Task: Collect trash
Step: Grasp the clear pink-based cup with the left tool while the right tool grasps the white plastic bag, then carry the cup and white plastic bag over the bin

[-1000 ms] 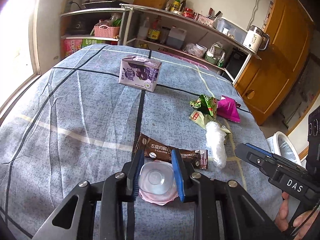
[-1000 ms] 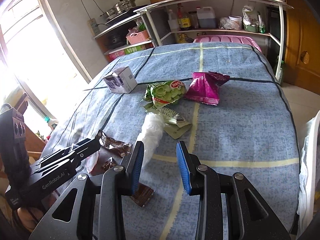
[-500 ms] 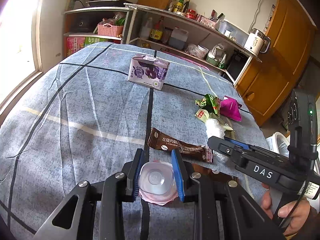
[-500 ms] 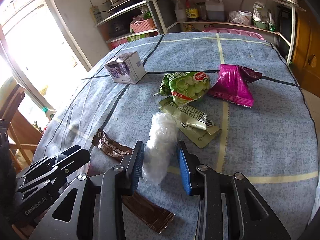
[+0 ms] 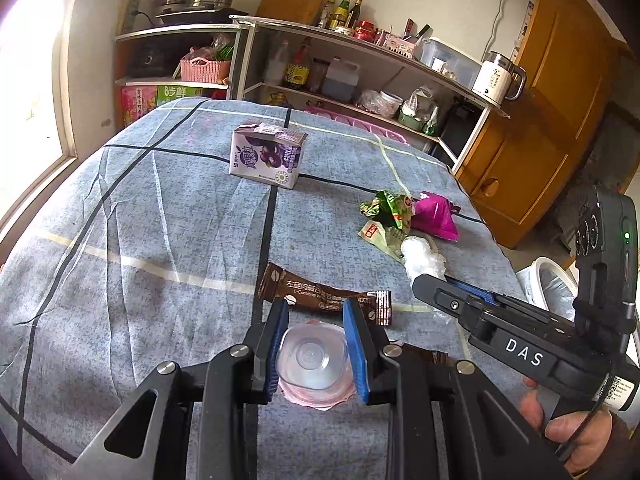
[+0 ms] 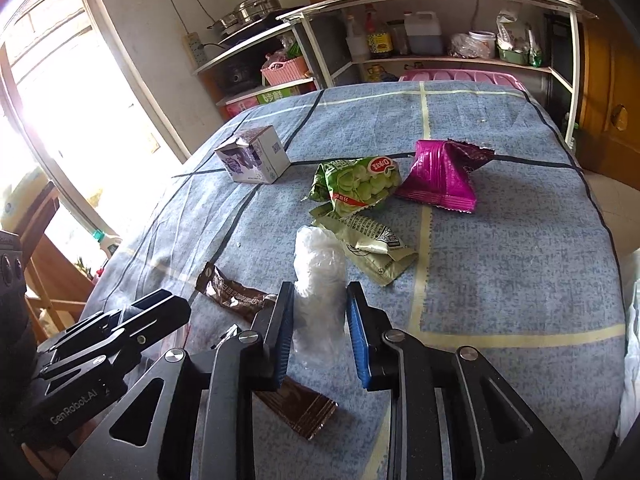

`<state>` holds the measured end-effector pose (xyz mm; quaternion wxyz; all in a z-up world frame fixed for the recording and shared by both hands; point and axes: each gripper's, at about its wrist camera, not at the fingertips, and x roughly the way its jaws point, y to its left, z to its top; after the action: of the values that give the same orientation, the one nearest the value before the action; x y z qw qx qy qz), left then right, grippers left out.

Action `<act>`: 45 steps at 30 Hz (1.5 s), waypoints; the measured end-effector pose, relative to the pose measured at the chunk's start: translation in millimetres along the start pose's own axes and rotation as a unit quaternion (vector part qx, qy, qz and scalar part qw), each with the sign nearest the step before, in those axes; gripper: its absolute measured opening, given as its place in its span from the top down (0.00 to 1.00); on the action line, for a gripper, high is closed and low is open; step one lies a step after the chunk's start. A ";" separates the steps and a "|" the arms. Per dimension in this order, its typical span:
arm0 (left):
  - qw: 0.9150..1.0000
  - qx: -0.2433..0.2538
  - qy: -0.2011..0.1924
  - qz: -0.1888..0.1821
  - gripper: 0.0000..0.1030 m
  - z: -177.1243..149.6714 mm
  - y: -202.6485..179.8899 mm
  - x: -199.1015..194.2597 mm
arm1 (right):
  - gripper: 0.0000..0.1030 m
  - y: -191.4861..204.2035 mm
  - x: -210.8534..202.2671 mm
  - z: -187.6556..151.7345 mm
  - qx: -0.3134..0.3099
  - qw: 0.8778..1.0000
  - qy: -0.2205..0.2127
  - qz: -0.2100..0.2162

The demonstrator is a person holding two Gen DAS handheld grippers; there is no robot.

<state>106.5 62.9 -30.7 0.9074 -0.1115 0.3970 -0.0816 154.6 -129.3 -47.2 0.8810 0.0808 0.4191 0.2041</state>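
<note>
My left gripper (image 5: 314,318) is shut on a clear plastic cup (image 5: 310,364) with a pink rim, held just above the blue cloth. Right behind its fingertips lies a brown coffee sachet (image 5: 324,298). My right gripper (image 6: 320,316) straddles a crumpled clear plastic bag (image 6: 320,268). Its jaws are closing, with the wad between the blue pads, which are close to its sides but do not squeeze it. The left wrist view shows this gripper (image 5: 432,284) at the right, beside the plastic bag (image 5: 422,256).
Farther along the table lie a purple milk carton (image 6: 254,156), a green snack bag (image 6: 356,184), a pink bag (image 6: 440,176) and a pale green wrapper (image 6: 376,248). Another brown wrapper (image 6: 304,404) lies under my right gripper. A white bin (image 5: 548,280) stands off the table's right edge.
My right gripper moved forward until the plastic bag came between its fingers, and the jaws then narrowed. The left gripper kept still with the cup.
</note>
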 end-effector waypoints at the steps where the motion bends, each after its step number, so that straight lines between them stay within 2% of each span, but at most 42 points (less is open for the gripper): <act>1: 1.000 0.002 -0.001 -0.001 0.72 0.3 -3.1 -1.2 | 0.74 -0.6 -3.3 -0.6 0.001 1.000 -0.002 0.001; 10: 0.999 0.031 -0.010 -0.019 0.72 1.5 -32.3 -12.4 | 0.74 -12.8 -33.0 -8.0 0.025 0.999 -0.027 0.005; 14: 0.998 0.047 -0.012 -0.029 0.72 2.3 -48.8 -15.8 | 0.74 -20.7 -49.9 -11.9 0.030 0.999 -0.044 -0.009; 25: 0.993 0.099 -0.011 -0.067 0.72 2.9 -107.4 -15.7 | 0.74 -69.0 -100.5 -25.0 0.078 0.993 -0.084 -0.030; 32: 0.987 0.131 -0.014 -0.094 0.72 3.7 -152.9 -11.9 | 0.74 -101.4 -134.3 -32.8 0.103 0.987 -0.106 -0.059; 45: 0.969 0.192 0.006 -0.153 0.72 -4.2 -243.6 8.5 | 0.74 -169.4 -192.3 -55.4 0.154 0.971 -0.133 -0.122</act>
<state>94.7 -174.0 25.6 0.8860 0.0062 0.3580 -0.2948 52.6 -366.1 0.1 0.9241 0.1905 0.3309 0.0157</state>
